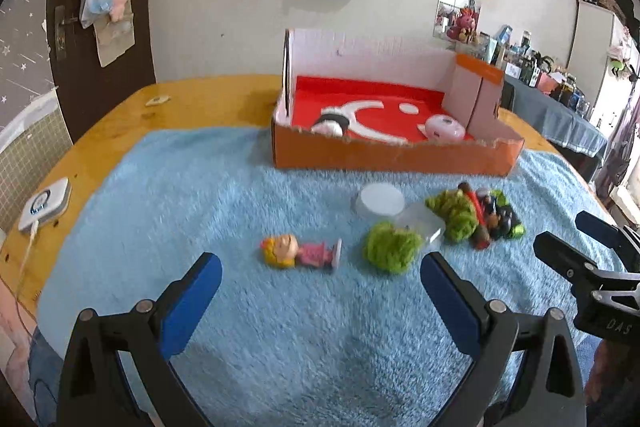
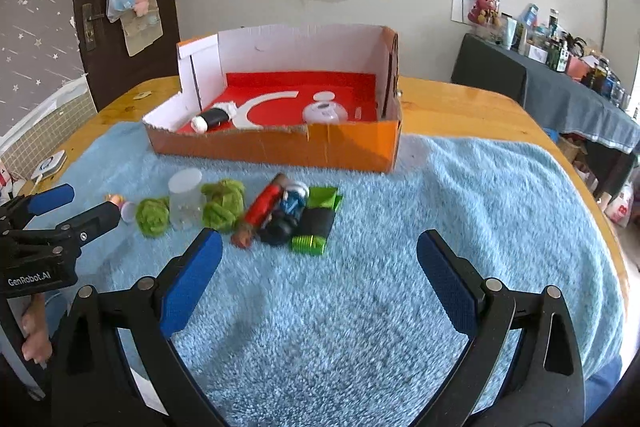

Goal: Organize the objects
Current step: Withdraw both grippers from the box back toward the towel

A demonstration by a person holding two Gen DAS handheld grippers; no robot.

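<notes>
An orange cardboard box [image 1: 392, 159] [image 2: 280, 147] with a red floor stands at the back of the blue towel; inside lie a black-and-white roll [image 1: 332, 121] [image 2: 212, 117] and a round pink-white case [image 1: 444, 127] [image 2: 324, 113]. On the towel lie a small doll [image 1: 300, 251], two green fuzzy balls [image 1: 392, 247] [image 2: 224, 205], a clear jar with white lid [image 1: 382, 201] [image 2: 185, 203], and a pile with a red tube [image 2: 262, 207], a blue can and a green spring [image 2: 308, 243]. My left gripper [image 1: 320, 279] is open just before the doll. My right gripper [image 2: 318, 259] is open near the pile.
The blue towel [image 2: 440, 227] covers most of a wooden table [image 1: 120, 131]. A white device with a cable [image 1: 44, 205] lies at the table's left edge. A cluttered side table [image 2: 568, 79] stands to the right. Bags and plush toys hang on the wall and door.
</notes>
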